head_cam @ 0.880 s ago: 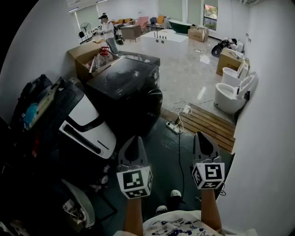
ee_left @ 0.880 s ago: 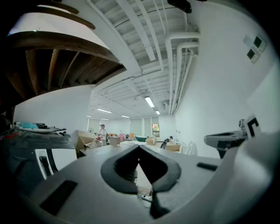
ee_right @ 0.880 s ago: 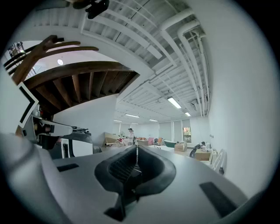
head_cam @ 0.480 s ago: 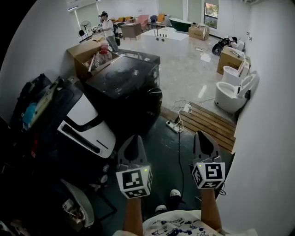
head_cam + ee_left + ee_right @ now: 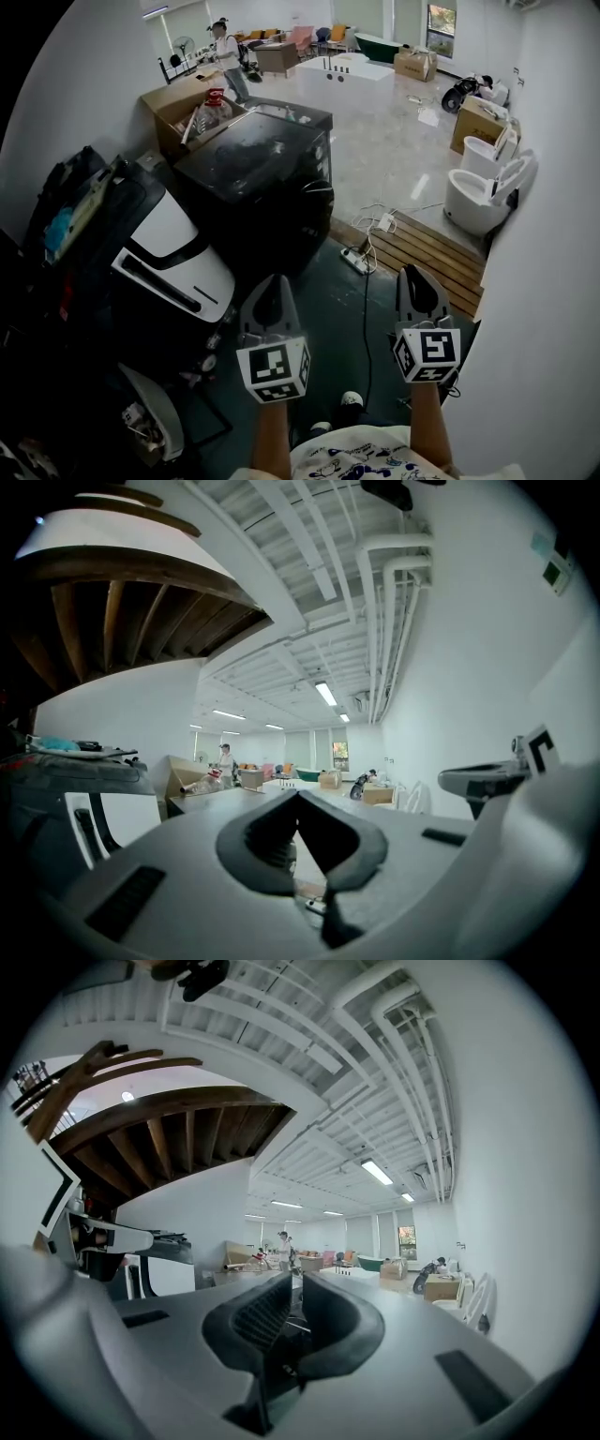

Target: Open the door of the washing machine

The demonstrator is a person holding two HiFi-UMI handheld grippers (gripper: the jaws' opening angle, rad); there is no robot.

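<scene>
Two closed grippers [image 5: 272, 283] [image 5: 415, 276] face one black washing machine [image 5: 258, 183].

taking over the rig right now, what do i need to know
Left gripper: shut, empty, held level, short of the machine.
Right gripper: shut, empty, level beside it.
Washing machine: dark unit ahead, left of centre; round door looks closed.
Done: nothing; neither gripper touches it.
To do: reach the door, grip its edge, swing it open.
</scene>
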